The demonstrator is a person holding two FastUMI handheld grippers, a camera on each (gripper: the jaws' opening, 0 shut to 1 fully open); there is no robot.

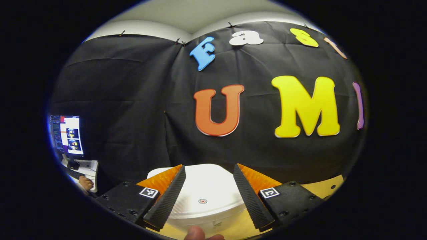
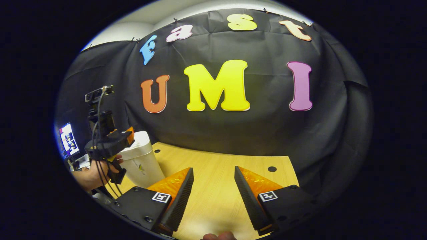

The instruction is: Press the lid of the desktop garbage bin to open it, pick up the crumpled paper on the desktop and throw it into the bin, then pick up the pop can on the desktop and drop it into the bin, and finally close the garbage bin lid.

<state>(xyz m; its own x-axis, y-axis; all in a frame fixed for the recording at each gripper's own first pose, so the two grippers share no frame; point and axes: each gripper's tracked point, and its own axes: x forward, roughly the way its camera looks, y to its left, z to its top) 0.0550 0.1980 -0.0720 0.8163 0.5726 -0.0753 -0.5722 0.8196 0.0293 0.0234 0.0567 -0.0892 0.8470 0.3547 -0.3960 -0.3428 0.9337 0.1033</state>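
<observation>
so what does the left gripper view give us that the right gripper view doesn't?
Left gripper view: the bin's closed white lid from above, with a small round mark on it, seen between the left gripper's open fingers. Right gripper view: the left gripper from outside, held in a hand at the bin's top, the bin's side wall, and a bare stretch of table ahead of the open right gripper. Both: bin, table, monitor at far left.
</observation>
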